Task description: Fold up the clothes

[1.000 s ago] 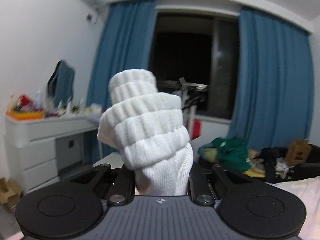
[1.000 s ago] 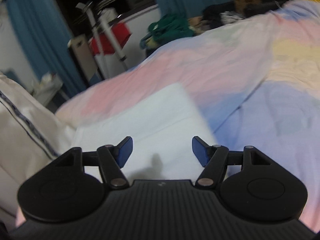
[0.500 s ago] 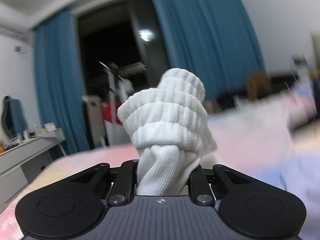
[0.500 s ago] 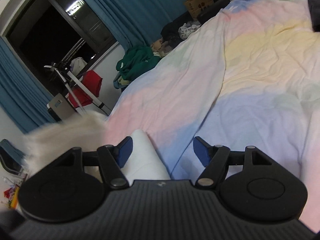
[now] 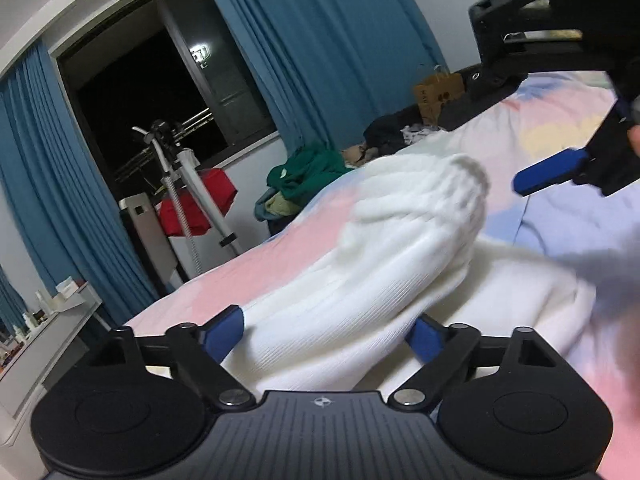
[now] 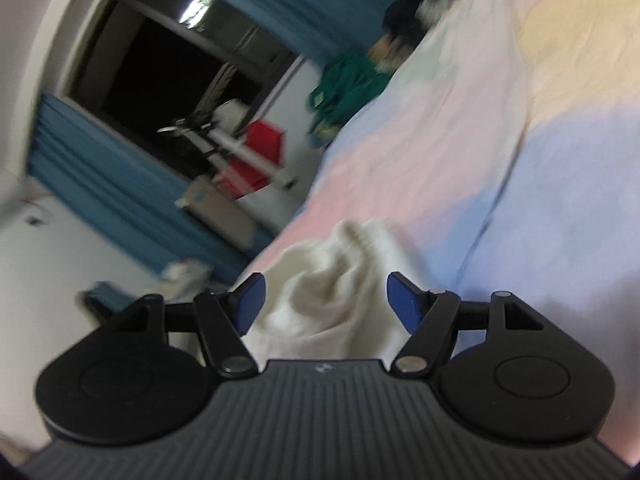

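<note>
Left tool (image 5: pixel 328 330) opens its jaws around rolled white socks (image 5: pixel 400 240) lying on folded white clothing (image 5: pixel 520 300) near the bed's (image 5: pixel 280 264) pink edge; right tool (image 6: pixel 324 302) hovers wide, gripping nothing.

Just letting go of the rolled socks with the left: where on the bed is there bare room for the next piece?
Left gripper jaws are opening around the rolled socks, which lie over a white folded garment. Bare bedspread: the blue and pink stretch right of the right gripper. Crowded: the far end, with green clothes and dark clothes.
</note>
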### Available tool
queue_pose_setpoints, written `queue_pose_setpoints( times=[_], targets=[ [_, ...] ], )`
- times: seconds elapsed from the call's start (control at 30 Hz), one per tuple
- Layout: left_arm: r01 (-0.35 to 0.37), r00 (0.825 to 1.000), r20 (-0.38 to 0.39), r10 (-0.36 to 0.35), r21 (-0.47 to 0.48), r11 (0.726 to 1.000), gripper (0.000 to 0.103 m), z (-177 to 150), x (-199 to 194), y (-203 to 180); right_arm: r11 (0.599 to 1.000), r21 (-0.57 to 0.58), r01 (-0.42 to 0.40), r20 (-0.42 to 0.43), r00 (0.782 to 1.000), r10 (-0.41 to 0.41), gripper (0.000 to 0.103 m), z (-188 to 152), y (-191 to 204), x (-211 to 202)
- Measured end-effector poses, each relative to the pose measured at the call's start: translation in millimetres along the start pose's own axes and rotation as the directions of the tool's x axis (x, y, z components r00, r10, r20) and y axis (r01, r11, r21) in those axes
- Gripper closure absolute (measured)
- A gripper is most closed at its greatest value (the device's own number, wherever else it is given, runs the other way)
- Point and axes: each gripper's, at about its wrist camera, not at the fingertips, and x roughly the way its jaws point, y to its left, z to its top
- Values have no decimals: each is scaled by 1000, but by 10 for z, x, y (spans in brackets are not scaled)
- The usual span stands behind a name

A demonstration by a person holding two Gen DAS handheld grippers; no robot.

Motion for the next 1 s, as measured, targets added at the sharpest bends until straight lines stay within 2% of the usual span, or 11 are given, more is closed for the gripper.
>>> queue_pose_setpoints(
  times=[0.1,0.2,0.37,0.43,0.53,0.6,0.73,0.77,0.9,1.0],
  targets=[
    [-36,998,-43,34,-54,998,14,-174,-120,369,998,53,-47,-84,995,51,23,-87,15,113],
    [-84,993,-93,71,-143,986,14,-417,-134,862,999,23,-38,-138,990,41,18,-187,110,199],
    [-83,984,-175,18,-372,925,13,-614,-78,1469,999,41,-4,-204,979,12,18,-322,143,381],
    [-74,984,-177,0,-410,909,13,-639,-119,1641,1000,10,28,-213,977,-26,19,-378,180,467],
    [-73,985,-173,0,-412,908,13,-639,-78,1681,992,-96,83,-164,981,-98,19,-432,261,580],
    [-67,984,-176,-12,-435,898,13,-657,-132,1620,980,-159,118,-125,982,-139,20,-465,307,649],
    [-56,982,-184,-37,-477,877,13,-710,-181,1553,957,-236,167,-66,980,-188,34,-483,324,745],
    [-54,982,-186,-42,-483,874,13,-718,-192,1528,954,-243,176,-56,979,-195,40,-480,323,741],
    [-43,983,-178,-47,-468,883,14,-702,-169,1488,954,-252,162,-36,984,-176,52,-416,358,684],
    [-37,986,-160,-37,-438,898,14,-708,-147,1428,955,-263,136,-19,989,-146,56,-368,406,605]
  ],
)
